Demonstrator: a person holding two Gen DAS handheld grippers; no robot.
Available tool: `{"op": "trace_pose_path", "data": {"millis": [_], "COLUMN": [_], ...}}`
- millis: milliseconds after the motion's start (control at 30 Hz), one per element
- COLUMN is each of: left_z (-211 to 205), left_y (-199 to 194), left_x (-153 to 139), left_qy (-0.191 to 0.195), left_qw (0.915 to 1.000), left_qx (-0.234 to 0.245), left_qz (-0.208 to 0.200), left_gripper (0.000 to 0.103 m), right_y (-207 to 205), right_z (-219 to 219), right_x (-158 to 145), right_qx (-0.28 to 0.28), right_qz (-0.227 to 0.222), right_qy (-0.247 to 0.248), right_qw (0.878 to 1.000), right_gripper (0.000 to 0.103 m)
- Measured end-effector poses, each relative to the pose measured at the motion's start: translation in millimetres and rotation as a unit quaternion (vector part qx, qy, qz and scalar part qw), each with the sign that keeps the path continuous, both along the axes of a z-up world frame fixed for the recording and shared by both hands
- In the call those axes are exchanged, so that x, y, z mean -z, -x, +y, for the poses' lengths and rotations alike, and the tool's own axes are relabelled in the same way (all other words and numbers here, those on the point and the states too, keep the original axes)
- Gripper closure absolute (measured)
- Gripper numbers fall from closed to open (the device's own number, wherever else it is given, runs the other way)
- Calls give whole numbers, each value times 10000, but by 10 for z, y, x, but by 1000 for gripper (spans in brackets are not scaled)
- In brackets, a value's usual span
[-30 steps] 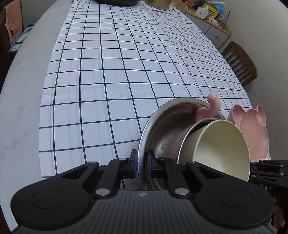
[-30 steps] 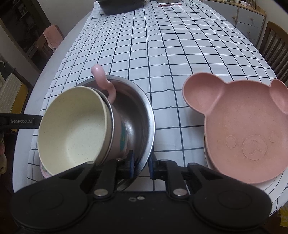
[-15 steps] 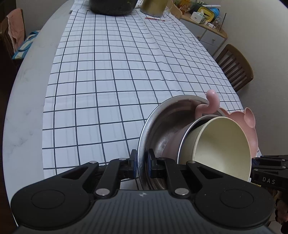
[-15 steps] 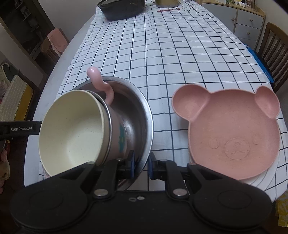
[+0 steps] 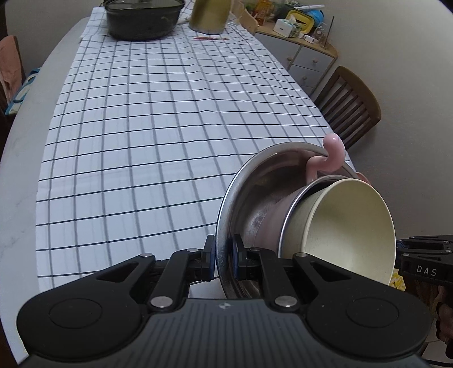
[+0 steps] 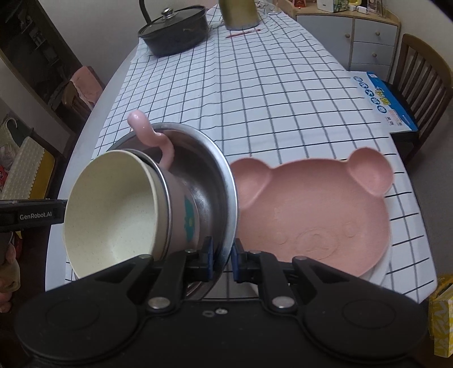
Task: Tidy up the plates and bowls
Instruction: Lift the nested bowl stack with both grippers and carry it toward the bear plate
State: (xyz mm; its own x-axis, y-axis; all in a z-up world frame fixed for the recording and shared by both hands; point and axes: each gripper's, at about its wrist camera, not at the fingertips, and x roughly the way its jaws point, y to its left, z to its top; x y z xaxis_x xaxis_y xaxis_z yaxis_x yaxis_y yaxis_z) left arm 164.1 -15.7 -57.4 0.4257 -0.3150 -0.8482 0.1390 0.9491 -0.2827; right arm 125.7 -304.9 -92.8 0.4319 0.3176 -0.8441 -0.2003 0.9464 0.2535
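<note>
A steel bowl is held tilted in the air above the checked tablecloth. It holds a pink cup with a curled handle and a cream bowl nested in the cup. My left gripper is shut on the steel bowl's rim. My right gripper is shut on the rim at the opposite side. A pink bear-shaped plate rests on a white plate at the table's near edge, right of the steel bowl.
A black lidded pot and a brass-coloured vessel stand at the far end of the table. A wooden chair with a blue box and a drawer cabinet are on the right.
Both grippers have lifted the steel bowl with its nested cup and bowl higher above the table. The bear plate now sits lower and farther off in the right wrist view.
</note>
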Motion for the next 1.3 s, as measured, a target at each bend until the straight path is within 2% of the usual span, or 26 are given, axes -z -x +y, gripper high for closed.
{"op": "trace_pose_path", "data": {"millis": [367,700,933,1300], "left_z": [-893,-1410,-1575,-1606], "left_y": [-175,-228,-231,-306], "left_x": [67,235,395,565], "left_qy": [-65,-107,-180,-210], "left_qw": [10000,9997,9990,9981], "left_qx": [56,-4,-88,-262], "left_qz": [44,238,408,522], "left_gripper": [93,93,92,92], "right_y": [-180,-343,-416,-559], "right_z": [-844,-1377,-1568,-1597], "right_x": [-31,83,246,409], "right_qx": [66,-18,-94,-291], "right_qz": [19,202,397,514], "right_qy": [40,86,90,120], "right_qw": [10000,9998,9991,9982], "right_gripper": [90,90,90,90]}}
